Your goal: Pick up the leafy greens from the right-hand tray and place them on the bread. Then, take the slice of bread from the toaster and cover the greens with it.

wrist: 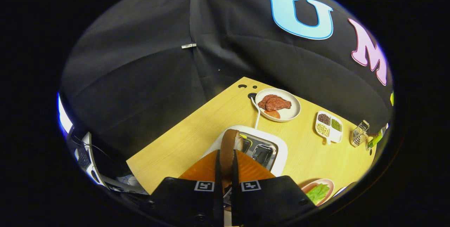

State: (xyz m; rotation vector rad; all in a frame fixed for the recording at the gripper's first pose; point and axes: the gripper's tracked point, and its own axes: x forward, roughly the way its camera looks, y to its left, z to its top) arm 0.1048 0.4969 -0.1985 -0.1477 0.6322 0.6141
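toaster (277,149) right under the fingers, bare tabletop (197,128) open beside it, meat plate (291,112) and divided dish (330,132) crowding beyond

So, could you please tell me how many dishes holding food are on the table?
3: a round plate of meat beyond the toaster, a divided tray of beans beside it, and a plate of greens beside the gripper. More may be hidden.

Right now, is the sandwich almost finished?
Nearly. The leafy greens already lie on a pinkish plate beside the tongs; I can't tell whether bread is under them. The tongs are shut on the bread slice, held edge-up above the toaster. Left to do: carry that slice over and lay it on the greens.
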